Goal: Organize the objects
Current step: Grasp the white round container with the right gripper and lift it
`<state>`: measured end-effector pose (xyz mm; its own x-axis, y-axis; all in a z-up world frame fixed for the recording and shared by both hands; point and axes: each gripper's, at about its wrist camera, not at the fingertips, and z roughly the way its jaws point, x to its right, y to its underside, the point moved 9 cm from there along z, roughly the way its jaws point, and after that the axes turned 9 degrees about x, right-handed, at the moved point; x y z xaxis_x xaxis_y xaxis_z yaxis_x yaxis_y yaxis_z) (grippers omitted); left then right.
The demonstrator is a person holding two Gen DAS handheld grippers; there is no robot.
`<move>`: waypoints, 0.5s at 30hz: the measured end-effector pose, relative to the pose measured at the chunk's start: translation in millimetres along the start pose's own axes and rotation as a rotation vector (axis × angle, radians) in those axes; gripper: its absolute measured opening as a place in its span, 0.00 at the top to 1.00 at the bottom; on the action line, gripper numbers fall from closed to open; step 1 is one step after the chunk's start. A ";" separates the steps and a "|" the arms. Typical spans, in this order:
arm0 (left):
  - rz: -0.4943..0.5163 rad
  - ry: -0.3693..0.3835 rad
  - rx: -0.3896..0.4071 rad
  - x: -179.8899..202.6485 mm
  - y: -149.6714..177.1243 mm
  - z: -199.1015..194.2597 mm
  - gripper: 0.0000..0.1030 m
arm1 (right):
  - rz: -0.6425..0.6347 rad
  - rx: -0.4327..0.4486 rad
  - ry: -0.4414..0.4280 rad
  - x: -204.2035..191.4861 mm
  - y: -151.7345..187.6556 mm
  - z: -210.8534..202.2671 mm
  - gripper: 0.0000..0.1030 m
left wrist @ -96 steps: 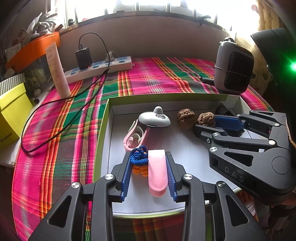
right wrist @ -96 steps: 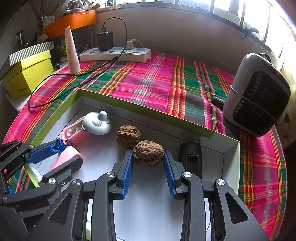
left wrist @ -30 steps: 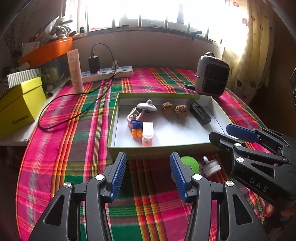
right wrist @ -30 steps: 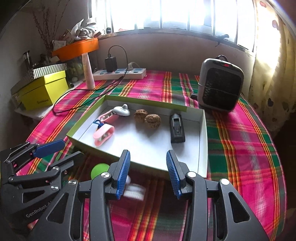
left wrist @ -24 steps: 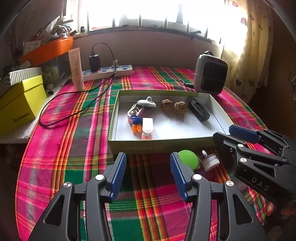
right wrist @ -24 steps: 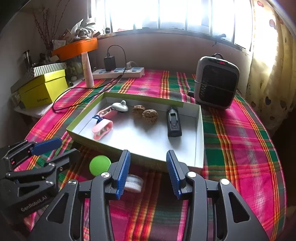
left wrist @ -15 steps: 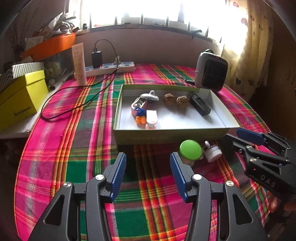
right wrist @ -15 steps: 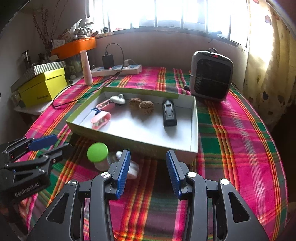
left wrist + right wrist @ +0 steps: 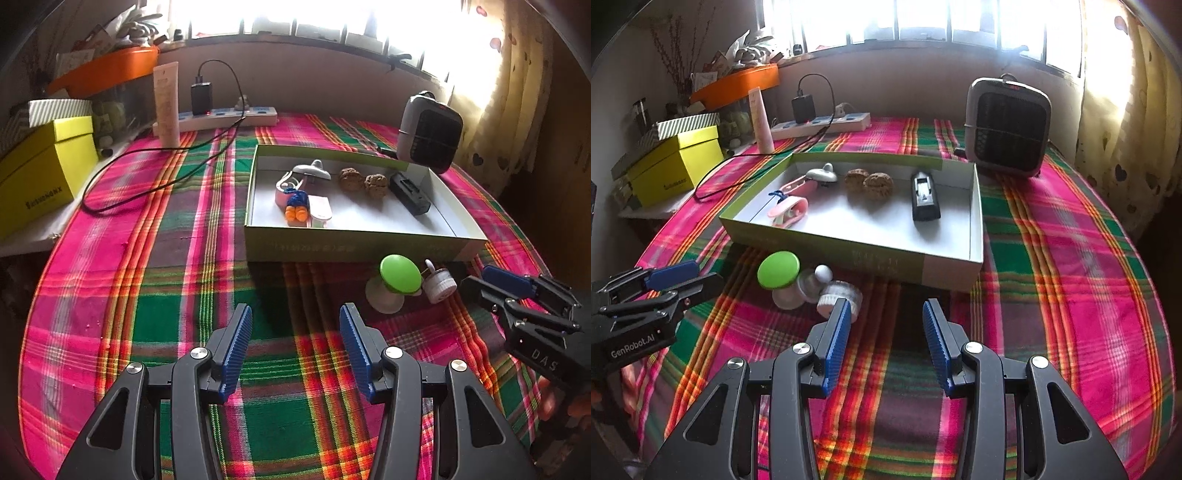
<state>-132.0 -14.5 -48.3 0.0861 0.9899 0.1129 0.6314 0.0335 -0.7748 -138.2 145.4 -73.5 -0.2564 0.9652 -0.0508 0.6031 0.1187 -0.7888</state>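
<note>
"What can't you make out?"

"My right finger covers part of the white ribbed cap (image 9: 842,293). The lettering on the box wall (image 9: 306,246) is too faint to read."

"Anything else?"

"The window (image 9: 923,18) is blown out white, and my gripper bodies run off the bottom edge."

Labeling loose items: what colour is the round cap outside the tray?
Bright green round cap, clearest in the right wrist view.

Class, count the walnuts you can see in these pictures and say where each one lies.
2. Both lie inside the white box, side by side near its far wall: one walnut on the left, the other walnut touching it. None seems hidden.
</note>
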 end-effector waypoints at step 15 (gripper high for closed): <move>-0.007 0.016 -0.016 0.9 3.6 5.6 0.53 | -0.012 -0.033 -0.071 -22.0 0.4 12.4 0.59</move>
<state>-133.9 -12.8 -54.5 0.0939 0.9873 0.1282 0.6442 0.0379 -0.7639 -141.7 121.4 -80.3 -0.3160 0.9449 -0.0853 0.6241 0.1393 -0.7688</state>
